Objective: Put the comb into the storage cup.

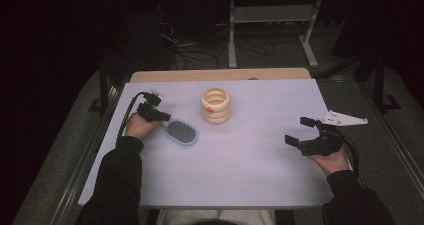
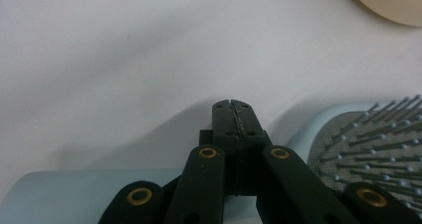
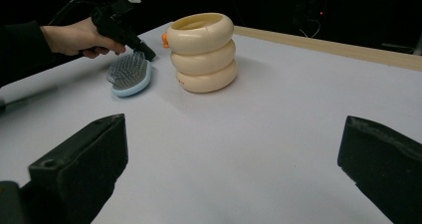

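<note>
Jaws of the left gripper (image 1: 159, 116) are pressed together above the pale blue hairbrush (image 1: 181, 132) handle, holding nothing visible; right gripper (image 1: 304, 133) jaws stand wide and empty, probably waiting. Beyond the brush stands a cream ringed container (image 1: 216, 105). Its orange tab appears in the right gripper view; bristle detail appears in the left gripper view.

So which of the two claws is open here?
The right claw: its jaws stand wide apart above bare table. The left claw is pressed shut at the blue hairbrush handle.
</note>
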### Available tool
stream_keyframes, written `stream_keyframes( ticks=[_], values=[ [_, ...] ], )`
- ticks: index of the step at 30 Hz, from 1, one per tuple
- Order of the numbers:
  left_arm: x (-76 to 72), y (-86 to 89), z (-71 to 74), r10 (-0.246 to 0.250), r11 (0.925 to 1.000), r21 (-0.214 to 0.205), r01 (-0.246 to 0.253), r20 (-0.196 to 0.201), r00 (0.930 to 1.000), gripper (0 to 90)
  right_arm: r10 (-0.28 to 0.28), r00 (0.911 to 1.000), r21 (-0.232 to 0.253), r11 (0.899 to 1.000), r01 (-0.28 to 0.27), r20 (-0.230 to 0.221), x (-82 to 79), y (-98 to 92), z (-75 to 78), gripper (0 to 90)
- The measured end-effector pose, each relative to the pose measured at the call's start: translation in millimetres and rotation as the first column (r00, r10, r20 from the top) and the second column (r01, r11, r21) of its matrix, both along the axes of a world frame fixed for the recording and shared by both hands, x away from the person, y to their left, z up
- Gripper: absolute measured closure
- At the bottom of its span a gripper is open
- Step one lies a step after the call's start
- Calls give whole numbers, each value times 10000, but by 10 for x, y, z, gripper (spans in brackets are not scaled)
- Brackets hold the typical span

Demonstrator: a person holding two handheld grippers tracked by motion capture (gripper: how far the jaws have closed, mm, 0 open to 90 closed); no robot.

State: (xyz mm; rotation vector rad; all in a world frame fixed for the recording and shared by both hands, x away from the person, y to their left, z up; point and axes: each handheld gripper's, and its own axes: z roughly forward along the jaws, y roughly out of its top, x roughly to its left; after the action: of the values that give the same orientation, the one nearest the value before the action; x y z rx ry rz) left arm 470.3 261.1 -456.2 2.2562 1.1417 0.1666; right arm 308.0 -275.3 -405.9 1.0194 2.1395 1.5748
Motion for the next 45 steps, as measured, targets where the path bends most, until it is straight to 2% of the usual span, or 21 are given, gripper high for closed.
stream_keyframes(
  ticks=[9,13,25,29,36,39,45],
  values=[
    [-83,11,-5,-12,10000,-82,13,86,10000,900,-17,10000,-21,10000,17,-24,0,2,-2,0],
    [-128,47,11,18,9995,-314,-14,126,9999,900,-34,10000,-20,10000,34,-9,-4,-2,-2,0],
    [-230,120,20,145,9991,-393,-142,68,9999,900,-50,10000,21,10000,50,8,-18,-10,4,0],
    [-290,144,19,214,9983,-549,-213,14,9998,900,-58,10000,13,10000,58,-7,-17,-10,2,0],
    [-377,151,54,137,9993,-359,-135,37,9999,900,-59,10000,0,10000,59,-31,-17,-9,1,0],
    [-402,168,84,68,9990,-439,-65,83,9999,900,-56,10000,6,10000,56,0,-20,-11,4,0],
    [-394,196,63,187,9993,-312,-182,145,9997,900,-50,10000,-3,10000,50,1,-24,-6,6,0]
  ],
)
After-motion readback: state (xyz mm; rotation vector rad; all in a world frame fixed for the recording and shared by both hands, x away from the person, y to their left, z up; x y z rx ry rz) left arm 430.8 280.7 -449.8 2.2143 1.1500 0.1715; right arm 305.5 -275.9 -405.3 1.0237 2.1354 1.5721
